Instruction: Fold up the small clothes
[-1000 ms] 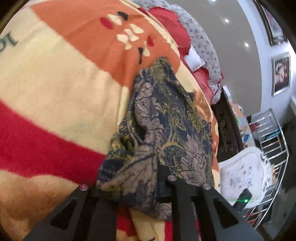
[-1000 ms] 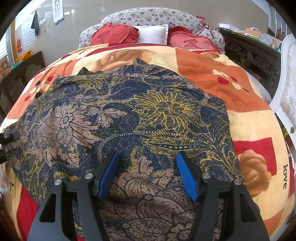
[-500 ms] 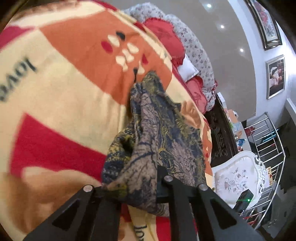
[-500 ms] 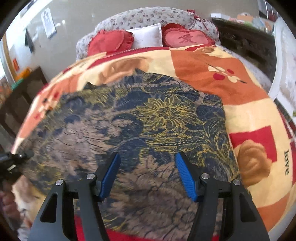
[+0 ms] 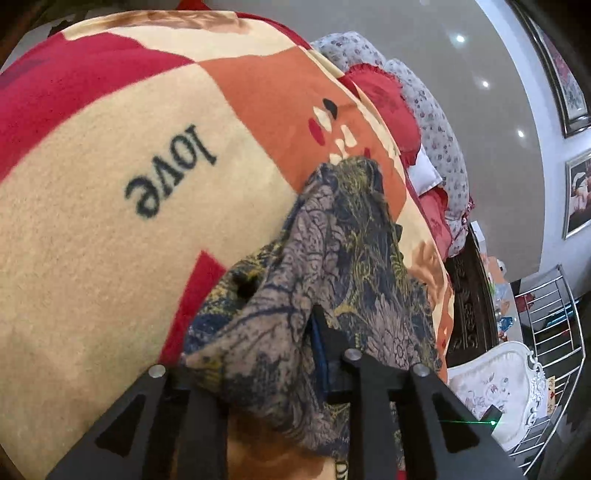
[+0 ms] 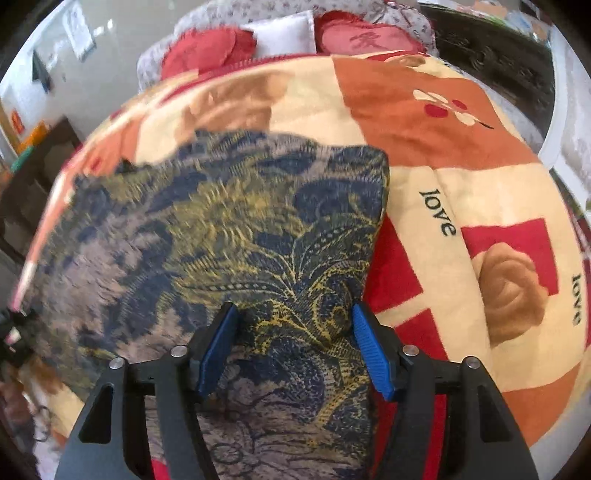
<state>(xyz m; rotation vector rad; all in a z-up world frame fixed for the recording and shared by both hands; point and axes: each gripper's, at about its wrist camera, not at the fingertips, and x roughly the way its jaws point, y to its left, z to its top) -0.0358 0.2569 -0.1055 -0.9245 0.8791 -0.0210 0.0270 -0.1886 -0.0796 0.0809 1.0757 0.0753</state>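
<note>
Left gripper point(image 5: 258, 354): jaws opening, bunched edge of the navy/gold/grey floral-print cloth garment point(image 5: 351, 258) still btwn them, fabric draped over the pads, grip looks held. Garment lies on the bed's red/orange/cream fleece blanket w/ "love" print point(image 5: 110, 221), spread across near-left part, far-right corner folded square. Right gripper point(image 6: 295, 350): blue pads wide apart, jaws opening, hovering over garment's near edge w/ fabric btwn them, not pinched. Red heart cushions point(image 6: 207, 48) + white pillow point(image 6: 284, 33) at far end.
</note>
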